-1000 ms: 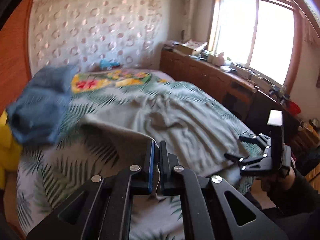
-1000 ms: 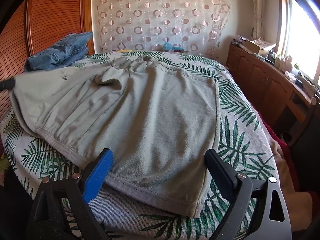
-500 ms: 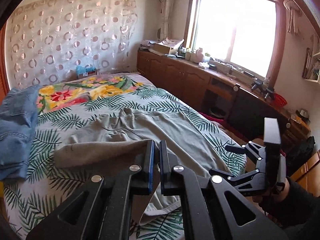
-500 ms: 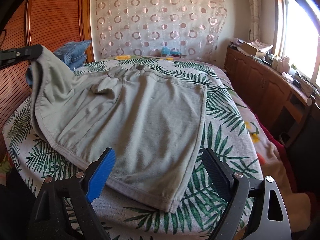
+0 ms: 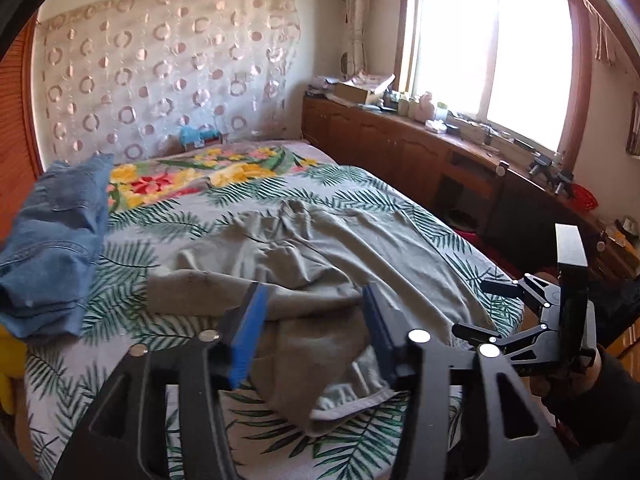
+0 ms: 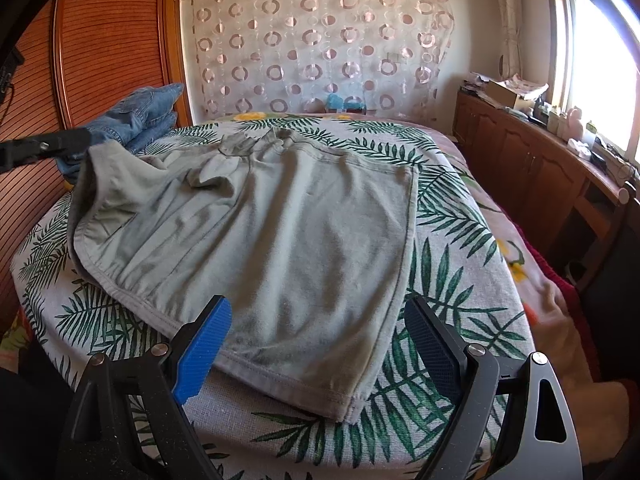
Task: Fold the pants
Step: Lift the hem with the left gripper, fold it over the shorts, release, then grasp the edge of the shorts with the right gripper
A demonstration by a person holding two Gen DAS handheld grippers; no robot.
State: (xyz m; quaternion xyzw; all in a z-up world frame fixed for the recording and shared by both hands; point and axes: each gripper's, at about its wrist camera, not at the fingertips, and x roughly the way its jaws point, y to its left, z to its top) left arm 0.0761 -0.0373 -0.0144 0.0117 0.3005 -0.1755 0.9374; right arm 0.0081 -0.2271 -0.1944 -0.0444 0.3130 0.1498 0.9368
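The grey pants (image 6: 280,236) lie spread on the bed (image 6: 452,312) with its palm-leaf cover, one side flopped over onto the rest in a loose fold. The left tool (image 5: 312,332) has just been opening its jaws and now hangs released above that folded edge, cloth below but not pinched. The right tool (image 6: 316,344) stands wide apart over the near hem, gripping nothing, while folded jeans (image 6: 136,120) sit by the far left corner.

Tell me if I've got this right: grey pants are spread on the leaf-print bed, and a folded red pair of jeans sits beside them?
Not quite. The jeans are blue denim, not red, as the right wrist view shows. The grey pants do lie on the leaf-print bed.
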